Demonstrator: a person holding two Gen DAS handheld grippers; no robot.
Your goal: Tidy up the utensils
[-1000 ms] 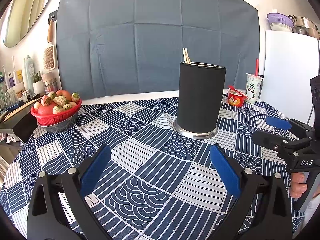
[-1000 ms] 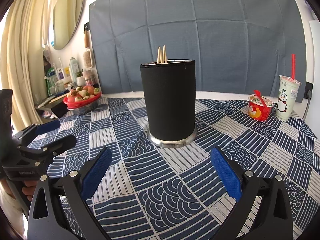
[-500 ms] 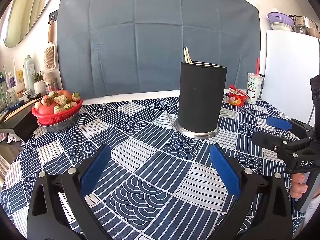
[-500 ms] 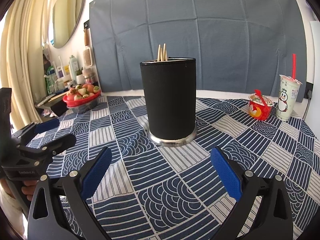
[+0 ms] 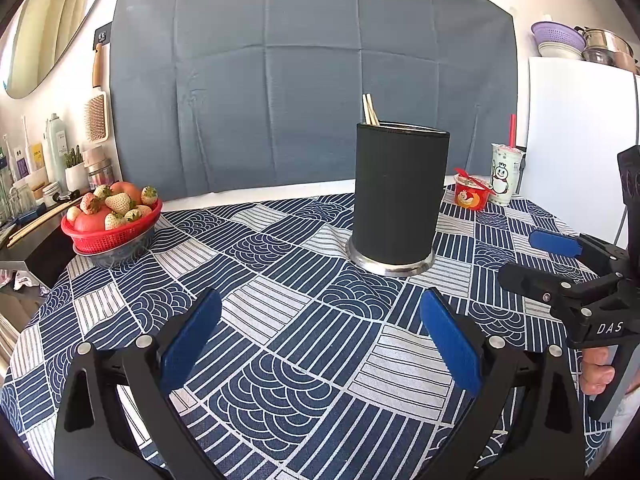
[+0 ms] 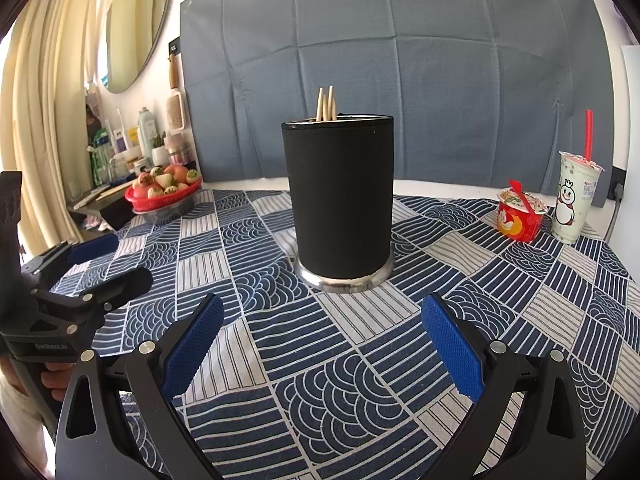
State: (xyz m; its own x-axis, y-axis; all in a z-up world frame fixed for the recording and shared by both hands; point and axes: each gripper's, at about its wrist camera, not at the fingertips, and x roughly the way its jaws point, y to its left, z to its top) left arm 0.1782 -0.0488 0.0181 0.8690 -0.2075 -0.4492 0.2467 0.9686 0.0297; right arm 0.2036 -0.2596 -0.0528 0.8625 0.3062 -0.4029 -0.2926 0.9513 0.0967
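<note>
A black cylindrical utensil holder (image 5: 398,196) (image 6: 341,200) with a metal base stands upright on the patterned tablecloth (image 5: 280,320). Wooden chopstick ends (image 5: 370,110) (image 6: 326,105) stick out of its top. My left gripper (image 5: 320,344) is open above the cloth, short of the holder, with nothing between its blue pads. My right gripper (image 6: 320,344) is open too, facing the holder from the other side, also empty. In the left wrist view the right gripper (image 5: 536,256) shows at the right edge. In the right wrist view the left gripper (image 6: 104,260) shows at the left.
A red basket of fruit (image 5: 112,216) (image 6: 164,192) sits at the table's far left. A red snack cup (image 5: 472,192) (image 6: 520,214) and a drink cup with a red straw (image 5: 506,172) (image 6: 576,200) stand at the far right. A grey cloth backdrop (image 5: 312,88) hangs behind.
Both grippers have drifted very slightly; the holder sits marginally farther right in the left wrist view. Nothing was grasped or released.
</note>
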